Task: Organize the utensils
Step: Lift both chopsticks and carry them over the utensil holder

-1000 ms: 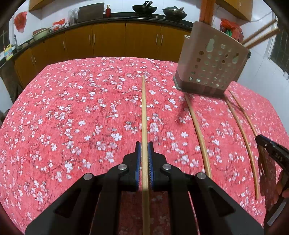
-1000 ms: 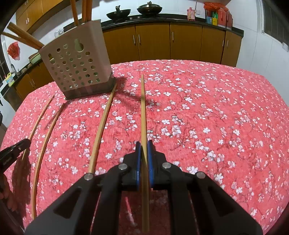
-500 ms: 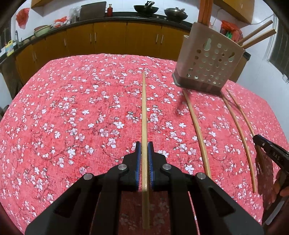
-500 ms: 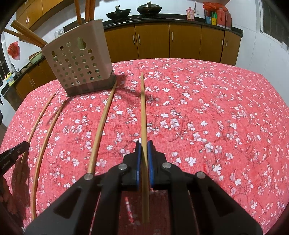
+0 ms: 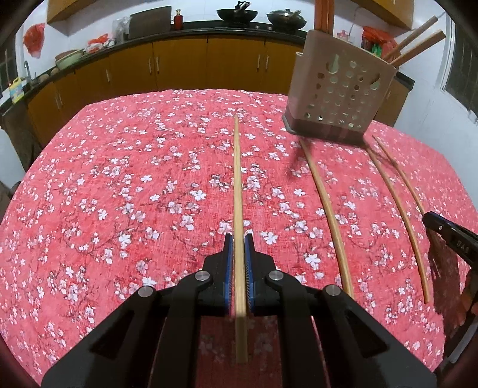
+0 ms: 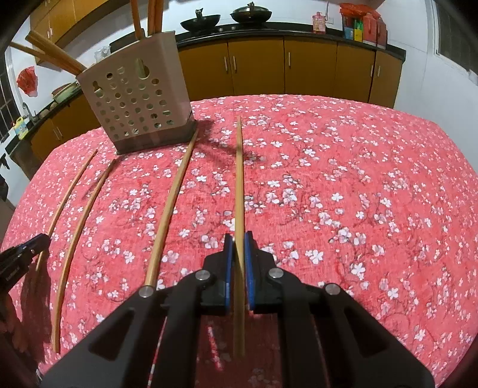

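My left gripper (image 5: 238, 238) is shut on a bamboo chopstick (image 5: 237, 179) that runs straight ahead over the red floral tablecloth (image 5: 119, 194). In the same way, my right gripper (image 6: 238, 238) is shut on another chopstick (image 6: 239, 179). Between the two held sticks, two loose chopsticks (image 5: 327, 209) (image 5: 400, 209) lie on the cloth. The beige perforated holder (image 5: 337, 98) stands at the far side with several wooden sticks (image 5: 415, 44) in it. From the right wrist the holder (image 6: 137, 107) is at the far left, the loose chopsticks (image 6: 170, 209) (image 6: 77, 226) in front of it.
The right gripper's tip (image 5: 448, 238) shows at the right edge of the left wrist view, and the left gripper's tip (image 6: 24, 253) at the left edge of the right wrist view. Brown cabinets (image 6: 298, 68) and a dark counter with woks (image 5: 236, 13) lie beyond the table's far edge.
Both views have drawn back a little from the holder. The near ends of the two held chopsticks now show below the jaws. Both grips are unchanged.
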{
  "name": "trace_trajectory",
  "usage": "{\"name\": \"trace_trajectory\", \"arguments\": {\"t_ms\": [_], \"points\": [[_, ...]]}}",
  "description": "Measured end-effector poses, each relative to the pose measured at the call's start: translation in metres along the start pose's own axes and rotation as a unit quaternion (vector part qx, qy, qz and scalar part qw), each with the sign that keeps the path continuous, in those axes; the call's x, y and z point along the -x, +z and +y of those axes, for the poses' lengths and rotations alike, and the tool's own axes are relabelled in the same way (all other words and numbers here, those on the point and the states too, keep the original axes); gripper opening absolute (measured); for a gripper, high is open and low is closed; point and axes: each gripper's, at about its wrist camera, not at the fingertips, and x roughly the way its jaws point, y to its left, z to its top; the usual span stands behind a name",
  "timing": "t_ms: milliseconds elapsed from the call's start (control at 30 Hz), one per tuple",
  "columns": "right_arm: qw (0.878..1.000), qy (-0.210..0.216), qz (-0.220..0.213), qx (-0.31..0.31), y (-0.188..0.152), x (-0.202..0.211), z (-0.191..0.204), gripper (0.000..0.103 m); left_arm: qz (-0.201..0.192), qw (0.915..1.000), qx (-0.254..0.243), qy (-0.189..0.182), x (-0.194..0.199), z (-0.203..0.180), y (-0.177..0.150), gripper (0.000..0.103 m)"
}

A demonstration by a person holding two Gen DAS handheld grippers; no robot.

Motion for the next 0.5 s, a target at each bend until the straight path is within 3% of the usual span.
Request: {"name": "trace_trajectory", "arguments": {"t_ms": [200, 333, 500], "points": [[1.000, 0.011, -0.002, -0.012, 0.002, 0.003, -0.004, 0.008, 0.009, 1.0000, -0.003, 0.000, 0.001, 0.002, 0.002, 0.008], [0.998, 0.019, -0.049, -0.019, 0.013, 0.033, -0.008, 0.008, -0.002, 0.9999, 0.009, -0.011, 0.013, 0.006, 0.011, 0.008], [0.992, 0.021, -0.123, -0.028, 0.036, 0.078, -0.015, 0.008, -0.051, 0.9983, 0.013, -0.025, 0.048, 0.007, 0.034, 0.008]]}}
